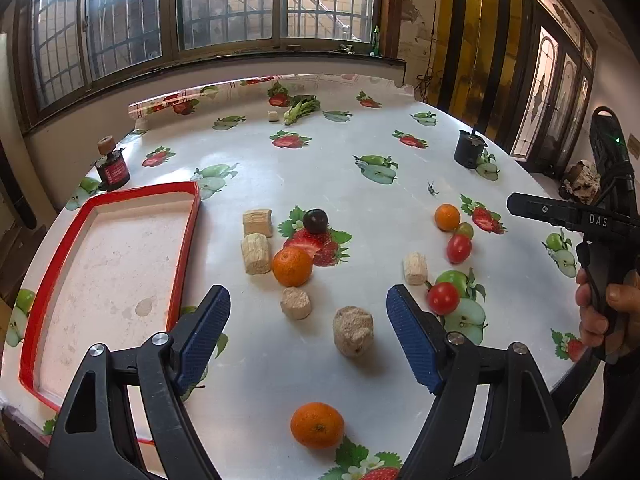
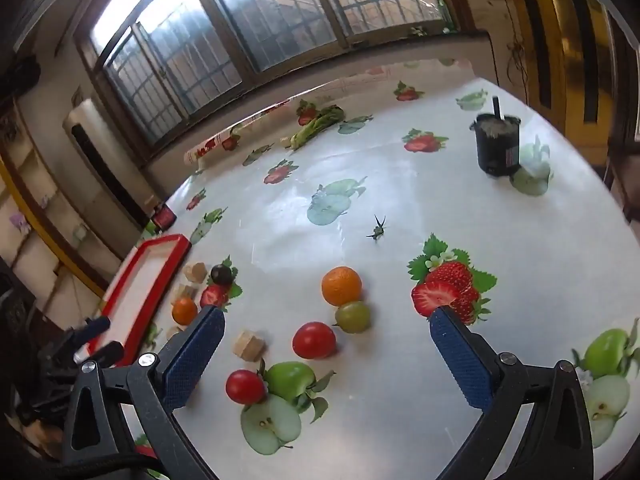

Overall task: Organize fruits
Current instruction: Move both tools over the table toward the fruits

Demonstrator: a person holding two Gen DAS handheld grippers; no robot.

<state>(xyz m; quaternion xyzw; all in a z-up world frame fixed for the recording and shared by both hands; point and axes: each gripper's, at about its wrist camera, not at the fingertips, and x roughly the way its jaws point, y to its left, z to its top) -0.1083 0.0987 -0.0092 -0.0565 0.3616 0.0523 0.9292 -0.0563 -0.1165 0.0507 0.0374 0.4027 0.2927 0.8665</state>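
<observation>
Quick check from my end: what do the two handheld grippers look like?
Both the left gripper and right gripper have black plastic frames, silver pivot screws and blue textured finger pads. The right one's black body carries white "DAS" lettering.

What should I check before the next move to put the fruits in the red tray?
1. Left gripper open, nothing between the fingers: ok.
2. Right gripper open, nothing held: ok.
3. Red tray has free room: ok.
4. Fruits are loose on the table: ok; the orange touches the green grape.
5. Red tomato lies ahead between the right fingers: ok.
6. Beige blocks lie among the fruits: not ok.
</observation>
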